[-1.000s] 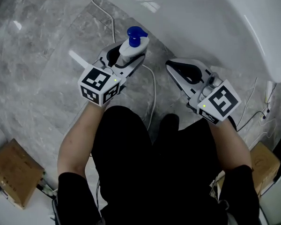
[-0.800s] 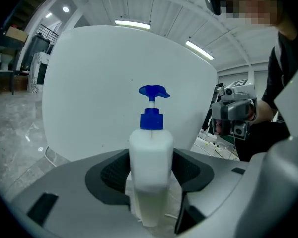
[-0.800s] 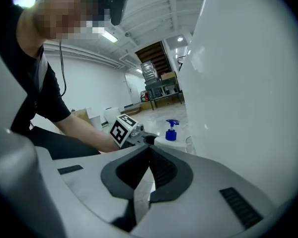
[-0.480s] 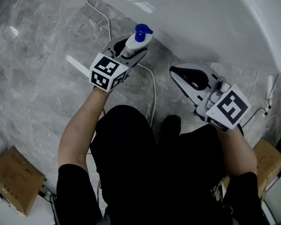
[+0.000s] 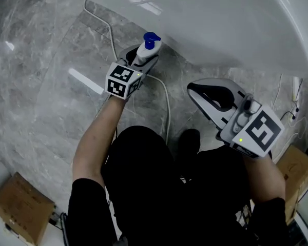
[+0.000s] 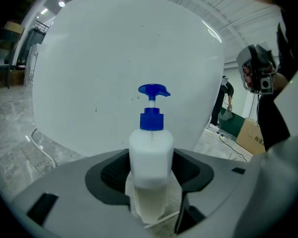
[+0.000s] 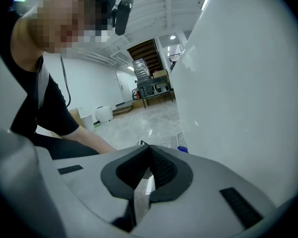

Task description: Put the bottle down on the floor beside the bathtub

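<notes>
A white pump bottle with a blue pump head stands upright between the jaws of my left gripper, which is shut on its body. In the left gripper view the bottle fills the gap of that gripper, and the white bathtub rises right behind it. In the head view the bottle is close to the foot of the bathtub, over the grey marble floor. Whether its base touches the floor is hidden. My right gripper hangs to the right, shut and empty, its tip beside the bathtub wall.
A white cable runs over the floor under my left gripper and along the tub's foot. Cardboard boxes sit at the lower left and at the right. More thin cables lie at the right. The person's dark trousers fill the lower middle.
My left gripper has carried the bottle forward and away from the body, closer to the tub's foot. The right gripper has drifted slightly right and nearer the body, still shut.
</notes>
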The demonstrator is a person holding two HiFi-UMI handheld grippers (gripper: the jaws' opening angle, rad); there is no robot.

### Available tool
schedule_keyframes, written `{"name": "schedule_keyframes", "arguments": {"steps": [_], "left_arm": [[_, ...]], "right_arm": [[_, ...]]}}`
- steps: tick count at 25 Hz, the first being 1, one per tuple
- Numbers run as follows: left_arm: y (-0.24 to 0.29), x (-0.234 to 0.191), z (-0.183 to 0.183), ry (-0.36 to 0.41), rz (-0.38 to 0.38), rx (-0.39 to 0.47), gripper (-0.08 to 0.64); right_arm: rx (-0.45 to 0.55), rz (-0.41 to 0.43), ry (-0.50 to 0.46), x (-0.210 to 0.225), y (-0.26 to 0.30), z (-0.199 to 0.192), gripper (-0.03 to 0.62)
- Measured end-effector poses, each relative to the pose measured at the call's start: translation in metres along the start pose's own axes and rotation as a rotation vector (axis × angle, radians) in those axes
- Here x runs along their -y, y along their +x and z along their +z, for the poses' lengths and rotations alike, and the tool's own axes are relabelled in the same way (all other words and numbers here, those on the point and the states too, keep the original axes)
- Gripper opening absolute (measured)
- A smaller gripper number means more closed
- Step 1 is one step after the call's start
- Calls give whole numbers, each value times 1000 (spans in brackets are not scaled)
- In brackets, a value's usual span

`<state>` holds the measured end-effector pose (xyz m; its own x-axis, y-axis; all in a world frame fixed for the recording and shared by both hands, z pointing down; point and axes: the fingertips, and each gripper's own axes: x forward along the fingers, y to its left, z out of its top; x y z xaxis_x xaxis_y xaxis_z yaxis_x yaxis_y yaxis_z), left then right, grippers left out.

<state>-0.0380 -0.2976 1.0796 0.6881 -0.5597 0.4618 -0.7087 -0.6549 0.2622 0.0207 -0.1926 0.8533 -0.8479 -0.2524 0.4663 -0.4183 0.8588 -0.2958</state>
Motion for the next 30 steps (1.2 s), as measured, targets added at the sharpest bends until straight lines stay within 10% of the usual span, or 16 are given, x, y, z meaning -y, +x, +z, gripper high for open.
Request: {"name": "schedule_keyframes", "arguments": {"steps": [30], "left_arm": [[15,-4,-56,41,53,-52,265]], "right_arm": [[-72,27,-10,-2,42,-9,29]]}}
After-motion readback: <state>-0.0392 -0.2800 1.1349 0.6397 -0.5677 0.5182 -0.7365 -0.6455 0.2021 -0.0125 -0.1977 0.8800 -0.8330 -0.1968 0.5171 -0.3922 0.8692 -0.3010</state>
